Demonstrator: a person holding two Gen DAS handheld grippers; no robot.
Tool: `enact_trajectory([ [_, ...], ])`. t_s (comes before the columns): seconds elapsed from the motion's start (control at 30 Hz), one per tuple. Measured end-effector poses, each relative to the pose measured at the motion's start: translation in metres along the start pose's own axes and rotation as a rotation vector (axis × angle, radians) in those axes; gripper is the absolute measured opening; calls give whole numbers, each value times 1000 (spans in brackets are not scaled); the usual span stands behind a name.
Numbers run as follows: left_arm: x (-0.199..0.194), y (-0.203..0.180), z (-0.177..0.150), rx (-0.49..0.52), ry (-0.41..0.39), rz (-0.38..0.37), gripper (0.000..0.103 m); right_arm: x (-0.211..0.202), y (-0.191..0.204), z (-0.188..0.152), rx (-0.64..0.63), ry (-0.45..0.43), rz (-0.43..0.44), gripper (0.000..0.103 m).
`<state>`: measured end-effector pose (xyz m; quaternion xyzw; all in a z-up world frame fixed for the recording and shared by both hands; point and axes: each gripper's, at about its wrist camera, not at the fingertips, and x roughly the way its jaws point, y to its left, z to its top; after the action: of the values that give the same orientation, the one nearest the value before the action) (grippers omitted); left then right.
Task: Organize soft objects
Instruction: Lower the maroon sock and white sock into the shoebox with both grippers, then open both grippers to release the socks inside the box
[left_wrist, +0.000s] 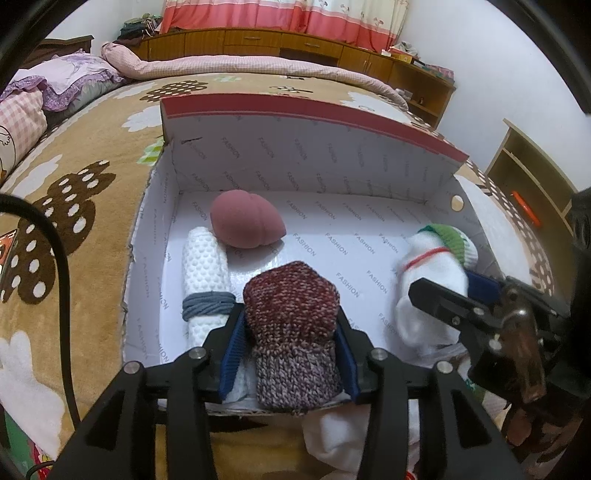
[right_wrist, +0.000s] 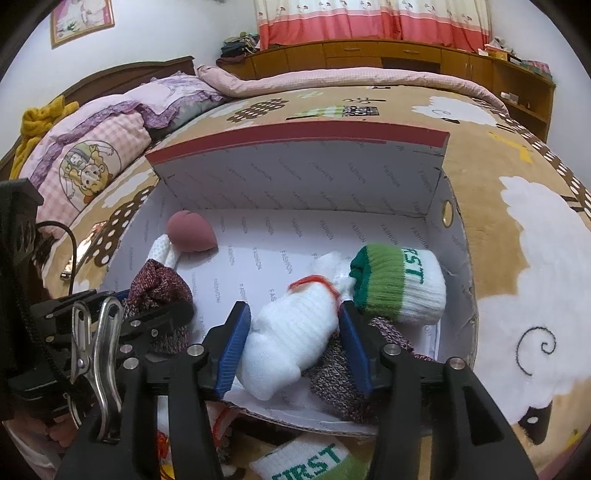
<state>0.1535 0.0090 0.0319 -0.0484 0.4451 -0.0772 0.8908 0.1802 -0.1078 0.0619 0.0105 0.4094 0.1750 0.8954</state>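
Observation:
An open white cardboard box (left_wrist: 354, 166) with a red-edged lid sits on the bed. My left gripper (left_wrist: 291, 317) is shut on a maroon knitted roll (left_wrist: 291, 314), held over the box's near left part. My right gripper (right_wrist: 293, 321) is shut on a white sock bundle (right_wrist: 295, 325) tied with red thread, over the box's near right. It also shows in the left wrist view (left_wrist: 428, 284). In the box lie a pink sponge egg (left_wrist: 245, 221), a white textured roll (left_wrist: 205, 273) with a grey hair tie, and a green-cuffed white sock (right_wrist: 402, 280).
The box rests on a brown patterned blanket (left_wrist: 81, 206). Another green-and-white sock (right_wrist: 314, 461) lies outside the box's near edge. A knitted piece (right_wrist: 343, 376) lies under the right gripper. Pillows are at left, wooden cabinets behind.

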Motion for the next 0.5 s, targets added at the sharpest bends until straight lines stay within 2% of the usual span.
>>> enact_trajectory([
  [0.17, -2, -4, -1, 13, -4, 7, 69, -7, -1, 2, 7, -19, -4, 60],
  [0.5, -14, -8, -1, 30, -20, 17, 80, -27, -7, 6, 20, -68, -28, 65],
])
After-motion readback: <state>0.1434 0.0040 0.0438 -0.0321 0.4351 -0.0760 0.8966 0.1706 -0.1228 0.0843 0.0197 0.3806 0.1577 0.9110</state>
